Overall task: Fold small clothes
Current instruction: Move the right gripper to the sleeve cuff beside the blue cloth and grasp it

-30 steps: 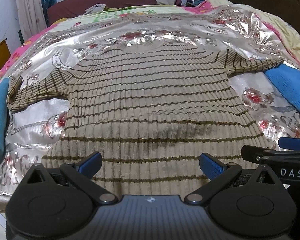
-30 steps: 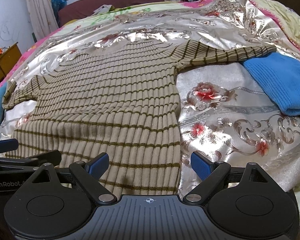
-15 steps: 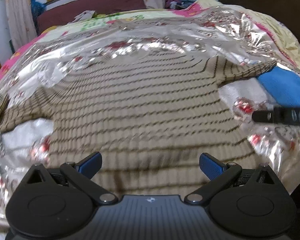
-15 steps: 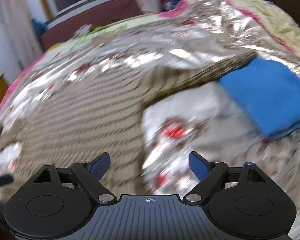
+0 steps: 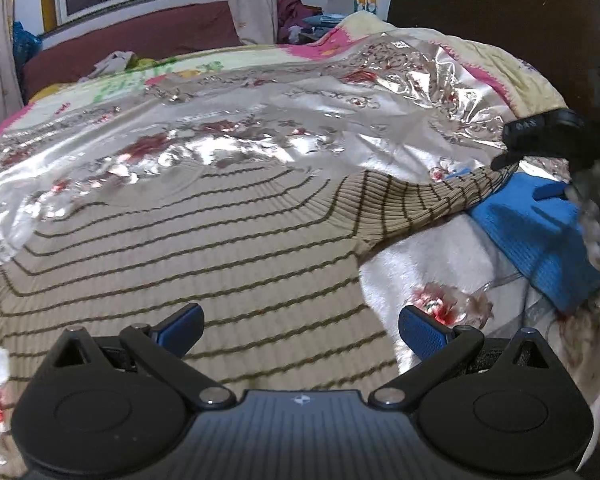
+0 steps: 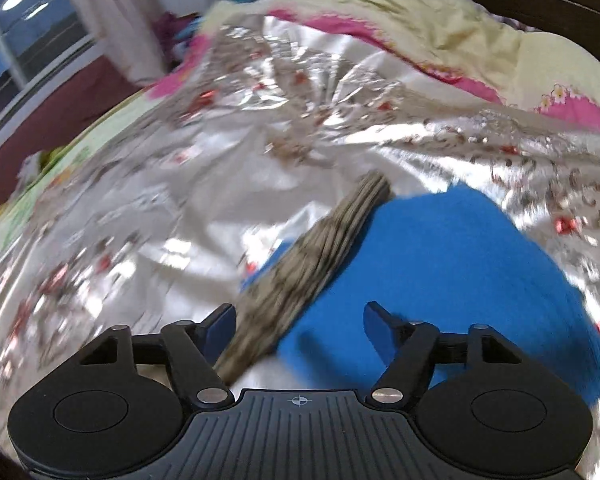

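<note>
Both grippers advanced from hem toward sleeve (image 6: pixel 316 256). Sleeve axis 7-to-1 o'clock, lying over blue cloth (image 6: pixel 440 264). Right gripper (image 6: pixel 299 322) nearer, fingers spread, empty; left gripper (image 5: pixel 301 326) likewise.

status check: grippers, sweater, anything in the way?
Left gripper open over sweater body. Right gripper open, at the sleeve, nothing gripped. Sleeve end overlaps blue garment.
</note>
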Available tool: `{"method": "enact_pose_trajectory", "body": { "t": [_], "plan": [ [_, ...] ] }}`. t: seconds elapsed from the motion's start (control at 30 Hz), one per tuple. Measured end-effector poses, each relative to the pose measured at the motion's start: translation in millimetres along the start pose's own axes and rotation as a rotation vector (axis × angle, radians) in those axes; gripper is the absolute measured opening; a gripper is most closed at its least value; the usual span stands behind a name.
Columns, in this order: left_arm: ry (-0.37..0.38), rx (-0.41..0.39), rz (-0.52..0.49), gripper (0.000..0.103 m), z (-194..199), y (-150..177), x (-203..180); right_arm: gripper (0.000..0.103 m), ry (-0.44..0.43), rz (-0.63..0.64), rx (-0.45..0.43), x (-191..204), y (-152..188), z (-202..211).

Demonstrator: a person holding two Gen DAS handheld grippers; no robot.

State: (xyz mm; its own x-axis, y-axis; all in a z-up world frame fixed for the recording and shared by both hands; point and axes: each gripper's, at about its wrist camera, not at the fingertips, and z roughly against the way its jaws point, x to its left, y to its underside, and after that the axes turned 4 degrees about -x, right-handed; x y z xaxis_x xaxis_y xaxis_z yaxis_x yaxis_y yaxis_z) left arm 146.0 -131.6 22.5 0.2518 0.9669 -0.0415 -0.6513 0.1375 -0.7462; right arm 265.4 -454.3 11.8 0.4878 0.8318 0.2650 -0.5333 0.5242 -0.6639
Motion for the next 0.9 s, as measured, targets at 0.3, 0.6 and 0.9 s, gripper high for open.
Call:
{"method": "enact_pose_trajectory", "body": {
  "t": [0.3, 0.6, 0.9],
  "plan": [
    [0.005, 0.070, 0.048, 0.103, -14.9, 13.0, 5.5, 0.067, 0.140, 0.063, 0.025, 9.3, -13.4, -46.6],
    [0.017, 0.092, 0.070, 0.103, -9.7, 27.2, 11.0, 0.067, 0.206, 0.071, 0.012, -35.3, -8.9, -9.5],
    [0.012, 0.104, 0.068, 0.103, -8.6, 27.9, 10.6, 0.067, 0.056, -0.146, 0.009, -34.0, -26.1, -23.9]
  ]
}}
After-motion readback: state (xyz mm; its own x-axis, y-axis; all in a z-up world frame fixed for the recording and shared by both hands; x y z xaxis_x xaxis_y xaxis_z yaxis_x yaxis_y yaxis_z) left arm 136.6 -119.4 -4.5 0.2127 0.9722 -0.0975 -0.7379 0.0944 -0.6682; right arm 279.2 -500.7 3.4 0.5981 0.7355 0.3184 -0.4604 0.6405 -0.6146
